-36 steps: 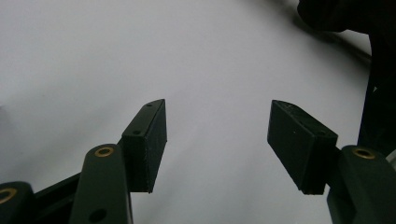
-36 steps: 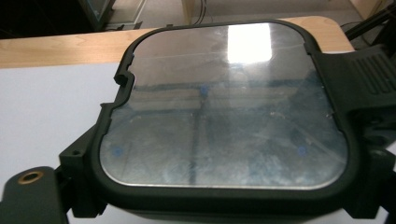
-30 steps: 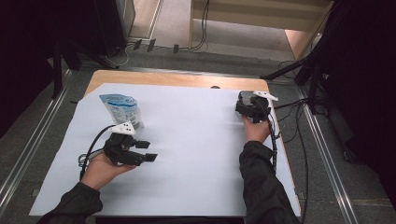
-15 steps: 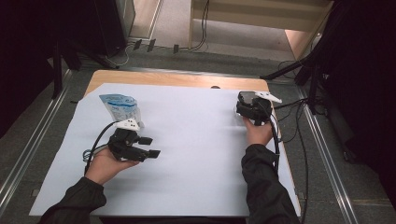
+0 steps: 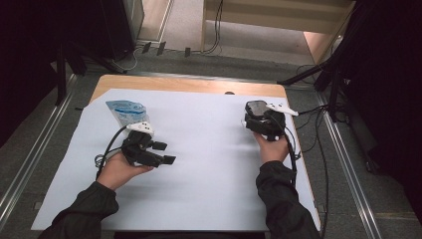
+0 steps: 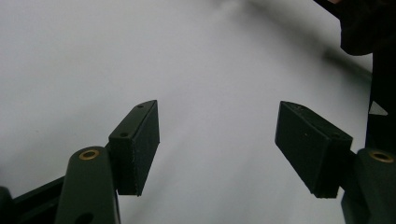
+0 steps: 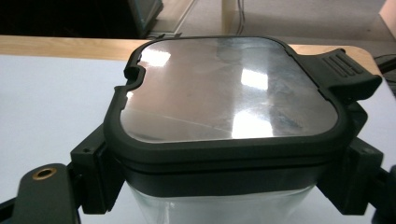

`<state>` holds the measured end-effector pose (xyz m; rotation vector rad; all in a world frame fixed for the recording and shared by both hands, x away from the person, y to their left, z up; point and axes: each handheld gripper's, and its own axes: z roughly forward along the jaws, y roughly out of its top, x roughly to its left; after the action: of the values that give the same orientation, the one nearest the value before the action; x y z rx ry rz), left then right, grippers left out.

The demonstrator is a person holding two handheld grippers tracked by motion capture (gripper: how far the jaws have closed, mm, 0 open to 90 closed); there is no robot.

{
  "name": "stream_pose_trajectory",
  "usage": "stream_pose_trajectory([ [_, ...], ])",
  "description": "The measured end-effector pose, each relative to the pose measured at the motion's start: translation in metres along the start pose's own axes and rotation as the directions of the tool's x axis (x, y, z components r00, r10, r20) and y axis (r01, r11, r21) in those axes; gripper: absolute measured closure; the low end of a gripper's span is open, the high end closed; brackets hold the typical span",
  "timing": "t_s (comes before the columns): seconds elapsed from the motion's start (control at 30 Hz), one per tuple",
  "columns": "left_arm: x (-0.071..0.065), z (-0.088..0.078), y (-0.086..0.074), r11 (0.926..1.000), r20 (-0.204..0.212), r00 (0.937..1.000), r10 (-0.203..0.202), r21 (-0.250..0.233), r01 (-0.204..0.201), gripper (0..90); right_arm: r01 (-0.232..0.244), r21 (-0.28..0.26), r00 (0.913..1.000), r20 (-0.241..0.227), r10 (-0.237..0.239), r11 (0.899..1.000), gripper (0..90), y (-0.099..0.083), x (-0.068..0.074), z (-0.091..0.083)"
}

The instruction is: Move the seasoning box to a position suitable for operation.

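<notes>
- The clear container with its black-framed lid sits between your right gripper's pads in the right gripper view; it takes up the middle and lower part of that frame, the lid tab pointing to the upper right.
- In the high view that same container is at the right of centre, just above your right hand, over the white sheet near its right edge.
- Your right gripper is clamped on the container's body just under the lid frame, one pad on each side wall. The jaws stand wide because the box is wide, not because they are free.
- The lid looks about level, its flat face up. I cannot tell from these frames whether the base is touching the sheet.
- The blue-and-white pouch lies at the upper left of the sheet in the high view, well apart from the container and just above your left gripper.
- Your left gripper has just been opening; its jaws are spread with nothing between them, only bare sheet beyond the pads in the left gripper view.
- The left jaws point towards the right of the high view, away from the pouch, which lies behind and above them.
- The relation that matters: the pouch is much nearer your left hand; the container is already in your right. To bring the two together, my reading is that the left must turn back up-left.
</notes>
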<state>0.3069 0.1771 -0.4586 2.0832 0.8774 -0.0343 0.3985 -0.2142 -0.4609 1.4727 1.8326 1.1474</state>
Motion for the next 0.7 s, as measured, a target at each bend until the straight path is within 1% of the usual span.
stream_pose_trajectory([
  [0.03,0.001,-0.001,0.001,1.0000,-0.001,1.0000,0.003,-0.005,-0.003,31.6,0.004,-0.001,0.9998,-0.017,-0.004,1.000,16.0,-0.002,0.004,-0.004],
  [0.1,0.002,-0.001,0.002,1.0000,0.001,1.0000,0.000,-0.008,0.000,31.5,0.001,0.001,0.9998,-0.020,-0.001,1.000,16.0,-0.002,0.005,-0.005],
  [0.17,0.003,0.000,0.003,1.0000,0.003,1.0000,-0.004,-0.006,0.004,30.7,0.007,0.001,0.9994,-0.035,-0.007,1.000,16.0,-0.004,0.008,-0.009],
  [0.23,0.004,0.001,0.004,0.9999,0.008,0.9999,-0.012,-0.004,0.012,30.3,0.010,0.002,0.9990,-0.044,-0.010,1.000,16.0,-0.005,0.012,-0.012],
  [0.27,0.005,0.001,0.005,0.9999,0.004,0.9999,-0.016,-0.003,0.016,29.1,0.013,0.003,0.9983,-0.056,-0.013,1.000,16.0,-0.007,0.017,-0.014],
  [0.3,0.005,0.002,0.005,0.9998,0.003,0.9998,-0.019,-0.004,0.019,29.1,0.013,0.003,0.9983,-0.056,-0.013,1.000,16.0,-0.007,0.017,-0.014],
  [0.37,0.006,0.002,0.006,0.9993,0.018,0.9993,-0.034,-0.012,0.034,28.9,0.016,0.005,0.9971,-0.074,-0.016,1.000,16.0,-0.008,0.023,-0.016],
  [0.53,0.007,0.000,0.006,0.9998,-0.003,0.9998,-0.020,-0.004,0.020,27.8,0.017,0.011,0.9913,-0.131,-0.015,1.000,16.0,-0.012,0.038,-0.019],
  [0.57,0.007,0.000,0.006,0.9997,-0.004,0.9997,-0.023,-0.004,0.023,26.6,0.038,0.011,0.9890,-0.143,-0.036,0.999,15.9,-0.013,0.045,-0.020],
  [0.63,0.008,0.000,0.006,0.9998,-0.006,0.9997,-0.022,-0.001,0.022,25.7,0.048,0.010,0.9861,-0.160,-0.046,0.999,16.0,-0.014,0.051,-0.020],
  [0.67,0.007,0.000,0.006,0.9998,-0.008,0.9997,-0.021,0.001,0.021,25.7,0.048,0.010,0.9861,-0.160,-0.046,0.999,16.0,-0.014,0.051,-0.020],
  [0.7,0.007,0.000,0.006,0.9998,-0.021,0.9996,-0.019,0.004,0.019,25.2,0.052,0.012,0.9844,-0.169,-0.050,0.999,15.9,-0.015,0.054,-0.019],
])
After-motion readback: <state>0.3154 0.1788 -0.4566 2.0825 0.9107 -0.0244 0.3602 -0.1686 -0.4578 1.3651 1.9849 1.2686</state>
